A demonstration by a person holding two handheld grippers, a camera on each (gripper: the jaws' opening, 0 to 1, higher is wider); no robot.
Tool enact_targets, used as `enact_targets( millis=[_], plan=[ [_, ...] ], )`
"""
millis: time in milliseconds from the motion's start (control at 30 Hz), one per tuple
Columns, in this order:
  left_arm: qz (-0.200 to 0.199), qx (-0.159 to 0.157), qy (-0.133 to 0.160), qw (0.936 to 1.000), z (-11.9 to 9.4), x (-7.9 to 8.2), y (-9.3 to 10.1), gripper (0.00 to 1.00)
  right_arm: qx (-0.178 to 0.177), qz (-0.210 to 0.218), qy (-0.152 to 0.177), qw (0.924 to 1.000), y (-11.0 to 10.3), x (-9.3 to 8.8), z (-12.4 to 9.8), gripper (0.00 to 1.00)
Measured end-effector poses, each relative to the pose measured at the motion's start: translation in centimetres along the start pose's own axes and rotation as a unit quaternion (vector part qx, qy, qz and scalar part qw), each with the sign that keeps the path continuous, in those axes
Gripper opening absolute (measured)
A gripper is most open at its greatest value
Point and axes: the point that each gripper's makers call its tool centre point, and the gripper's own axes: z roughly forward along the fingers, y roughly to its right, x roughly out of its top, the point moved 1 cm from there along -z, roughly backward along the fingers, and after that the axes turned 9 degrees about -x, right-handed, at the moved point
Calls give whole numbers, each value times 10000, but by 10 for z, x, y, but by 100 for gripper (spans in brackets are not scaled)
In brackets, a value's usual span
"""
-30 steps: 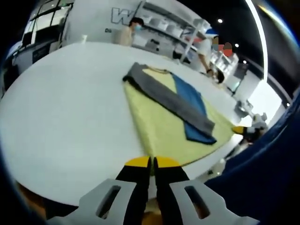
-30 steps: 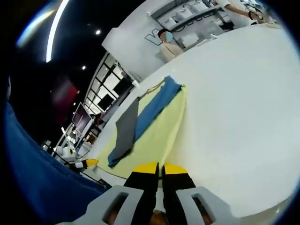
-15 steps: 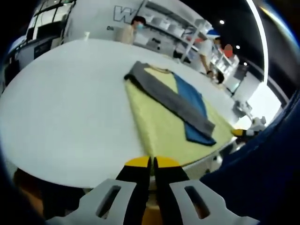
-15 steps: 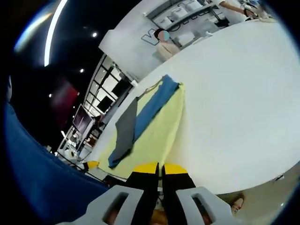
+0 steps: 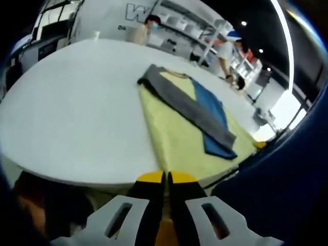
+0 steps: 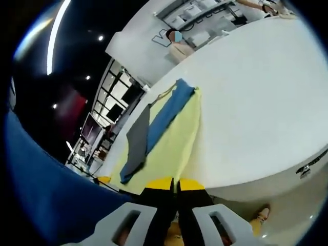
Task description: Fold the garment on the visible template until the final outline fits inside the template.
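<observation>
The garment lies folded into a long narrow strip, part grey (image 5: 189,106) and part blue (image 5: 211,108), on the yellow template (image 5: 171,136) on a round white table (image 5: 72,113). It stays within the template's outline. My left gripper (image 5: 166,177) is shut on nothing, held off the table's near edge, just short of the template. In the right gripper view the same garment (image 6: 163,117) rests on the template (image 6: 177,143), and my right gripper (image 6: 175,183) is shut and empty below the table (image 6: 256,97) edge.
The person's blue clothing (image 5: 287,174) covers the right side of the left gripper view and the left side (image 6: 41,195) of the right gripper view. People (image 5: 145,29) stand beyond the table by shelves (image 5: 205,25). Floor shows under the table rim (image 6: 287,205).
Both views have drawn back and down from the table, so its edge sits higher and floor shows beneath. The garment and template have not moved. Both grippers stay shut.
</observation>
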Motion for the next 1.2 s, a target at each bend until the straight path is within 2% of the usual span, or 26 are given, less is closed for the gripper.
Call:
enact_targets(
  millis=[267, 533, 700, 933, 1200],
  plan=[
    [-7, 1, -70, 10000, -8, -6, 4, 0, -20, 139, -57, 9999, -6, -7, -6, 0],
    [195, -261, 55, 9995, -19, 31, 27, 0, 336, 194, 68, 9992, -32, 19, -14, 0],
    [165, -411, 310, 9985, -25, 58, 33, 0, 552, 399, 299, 9972, -42, 45, -18, 0],
    [392, -433, 421, 9974, -14, 80, 30, 0, 506, 359, 398, 9973, -45, 68, 0, 0],
    [634, -456, 541, 9955, 2, 110, 19, 0, 567, 42, 438, 9974, -51, 91, 15, 0]
  ],
)
